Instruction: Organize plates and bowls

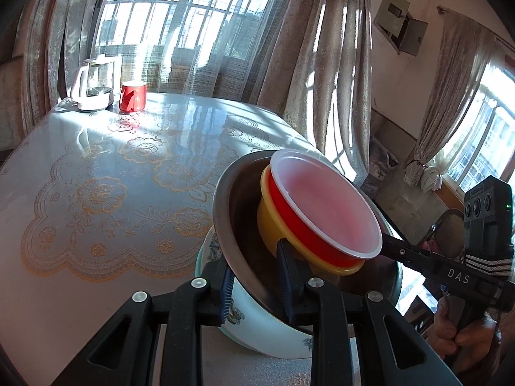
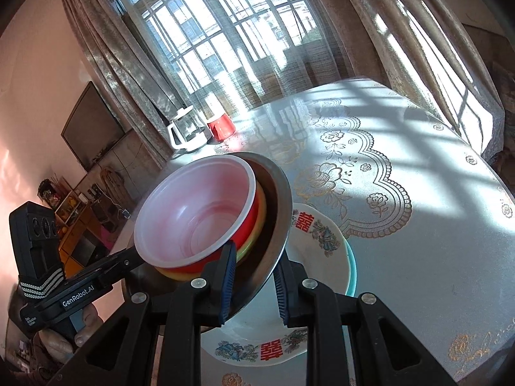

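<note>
A steel bowl (image 1: 235, 209) holds a yellow bowl (image 1: 270, 222), and nested in that a red bowl with a white inside (image 1: 322, 206). My left gripper (image 1: 257, 286) is shut on the steel bowl's near rim. My right gripper (image 1: 396, 251) reaches in from the right to the opposite rim. In the right wrist view, the right gripper (image 2: 254, 286) clamps the steel bowl (image 2: 276, 212), with the red bowl (image 2: 199, 212) leaning left and the left gripper (image 2: 128, 257) at the far side. Under the stack lies a white floral dish (image 2: 322, 234) on a teal plate (image 2: 352, 263).
The table (image 1: 112, 177) has a glossy lace-pattern cloth. A red cup (image 1: 132, 96) and a white glass kettle (image 1: 91, 87) stand at its far end by the curtained window. A person's hand (image 1: 463, 337) grips the right tool. A dark TV (image 2: 93, 128) hangs on the left wall.
</note>
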{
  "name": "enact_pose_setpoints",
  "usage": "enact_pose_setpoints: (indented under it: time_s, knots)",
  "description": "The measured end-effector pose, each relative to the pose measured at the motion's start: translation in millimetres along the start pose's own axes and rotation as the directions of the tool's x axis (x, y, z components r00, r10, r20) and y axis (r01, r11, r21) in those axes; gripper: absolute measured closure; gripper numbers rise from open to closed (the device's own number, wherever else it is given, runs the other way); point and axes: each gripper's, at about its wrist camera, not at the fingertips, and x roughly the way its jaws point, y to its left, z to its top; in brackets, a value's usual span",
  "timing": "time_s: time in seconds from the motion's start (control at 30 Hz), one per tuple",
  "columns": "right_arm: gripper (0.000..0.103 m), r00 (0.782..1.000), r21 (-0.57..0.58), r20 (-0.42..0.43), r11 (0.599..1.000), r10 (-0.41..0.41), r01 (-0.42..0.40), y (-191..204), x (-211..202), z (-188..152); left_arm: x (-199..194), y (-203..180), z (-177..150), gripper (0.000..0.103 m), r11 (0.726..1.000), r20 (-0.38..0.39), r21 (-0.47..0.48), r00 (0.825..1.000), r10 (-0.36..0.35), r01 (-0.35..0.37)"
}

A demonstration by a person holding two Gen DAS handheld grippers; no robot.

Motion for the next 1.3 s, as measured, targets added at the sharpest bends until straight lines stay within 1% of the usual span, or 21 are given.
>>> enact_pose_setpoints:
  time_s: [0.23,0.57,0.67,0.77,0.83,1.1,1.3]
  knots:
    - [0.08,0.997,0.041,-0.058,0.998,-0.045,0.048,-18.5,12.7,-12.4,21.8,-6.2,-17.4,0.075,1.0,-0.076,0.007,0.997,0.01,-0.01]
    - [0.08,0.994,0.075,-0.092,0.995,-0.06,0.067,-31.0,21.1,-23.2,33.6,-8.2,-30.2,0.075,1.0,-0.116,0.008,0.993,0.019,-0.018]
    - [0.08,0.993,0.078,-0.096,0.994,-0.067,0.075,-33.1,21.8,-25.2,38.1,-9.0,-33.9,0.074,0.999,-0.135,0.014,0.99,0.037,-0.035]
    - [0.08,0.992,0.059,-0.098,0.994,-0.084,0.09,-30.2,24.3,-26.1,40.8,-10.5,-35.1,0.073,0.998,-0.139,0.027,0.988,0.068,-0.065]
    - [0.08,0.99,0.042,-0.094,0.994,-0.101,0.105,-27.0,24.7,-26.5,40.1,-8.2,-35.6,0.073,0.998,-0.141,0.016,0.988,0.06,-0.058]
    - [0.08,0.99,0.049,-0.102,0.993,-0.102,0.107,-27.6,26.4,-27.1,37.7,-7.9,-36.0,0.072,0.998,-0.139,0.008,0.988,0.063,-0.062]
    - [0.08,0.99,0.078,-0.106,0.992,-0.095,0.104,-32.0,25.6,-27.0,36.0,-12.5,-38.4,0.071,0.997,-0.131,0.029,0.988,0.08,-0.077]
